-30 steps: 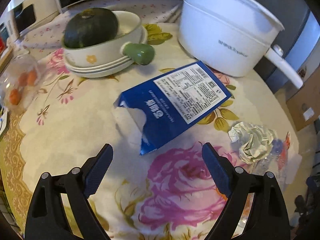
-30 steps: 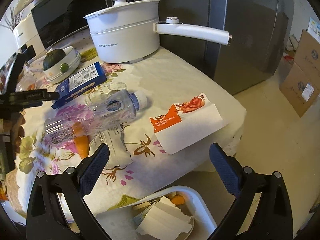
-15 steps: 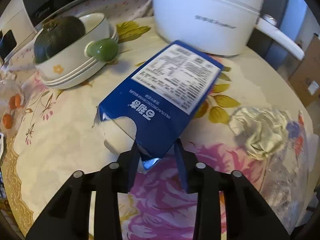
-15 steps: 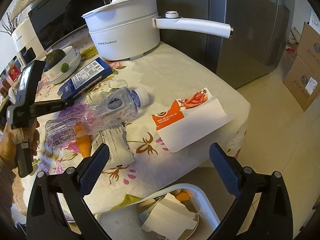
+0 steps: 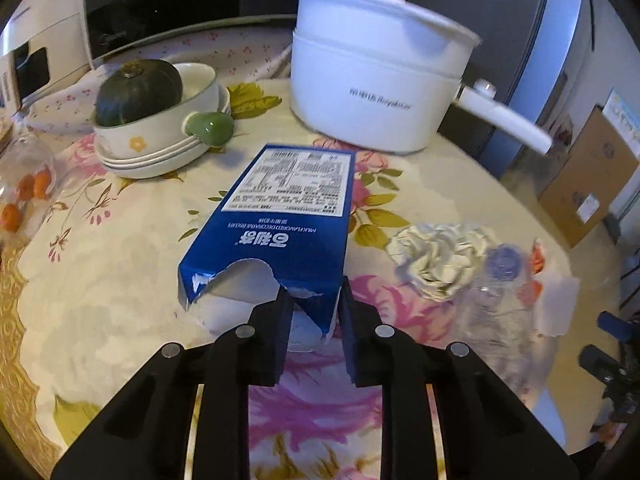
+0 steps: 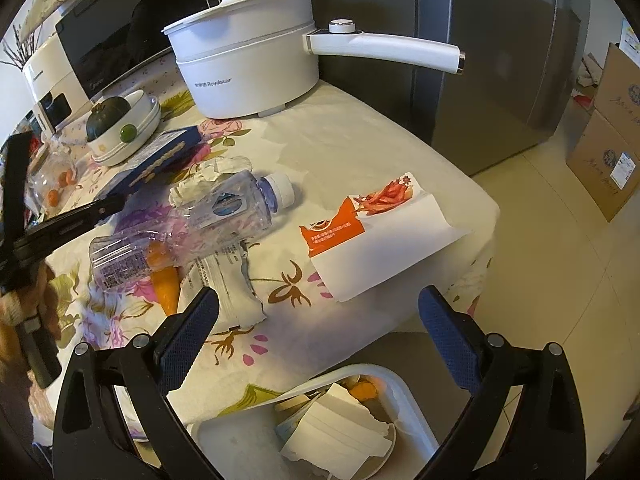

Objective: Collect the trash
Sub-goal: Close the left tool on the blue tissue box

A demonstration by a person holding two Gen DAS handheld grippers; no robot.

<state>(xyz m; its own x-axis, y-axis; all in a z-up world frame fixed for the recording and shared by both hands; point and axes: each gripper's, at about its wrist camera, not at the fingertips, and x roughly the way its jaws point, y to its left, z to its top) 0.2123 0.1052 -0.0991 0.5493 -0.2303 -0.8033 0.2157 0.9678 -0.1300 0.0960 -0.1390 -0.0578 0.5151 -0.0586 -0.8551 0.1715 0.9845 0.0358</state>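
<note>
My left gripper (image 5: 313, 304) is shut on the torn near end of a blue carton (image 5: 280, 216) and holds it lifted off the flowered tablecloth; the carton also shows in the right wrist view (image 6: 156, 158). My right gripper (image 6: 318, 320) is open and empty over the table's front edge, above a white trash bin (image 6: 412, 392) with paper scraps. On the table lie a crushed plastic bottle (image 6: 224, 212), crumpled foil (image 5: 436, 260), an orange-and-white wrapper (image 6: 380, 236), a torn white wrapper (image 6: 224, 284) and an orange piece (image 6: 164, 284).
A white electric pot (image 5: 372, 76) with a long handle stands at the back. A bowl with a green squash (image 5: 140, 88) sits on stacked plates at the back left. A clear bag with oranges (image 5: 24, 196) lies at the left. Cardboard boxes (image 6: 608, 140) stand on the floor.
My left gripper moved forward, closed on the blue carton's torn end and lifted it. The right gripper barely moved and stays open.
</note>
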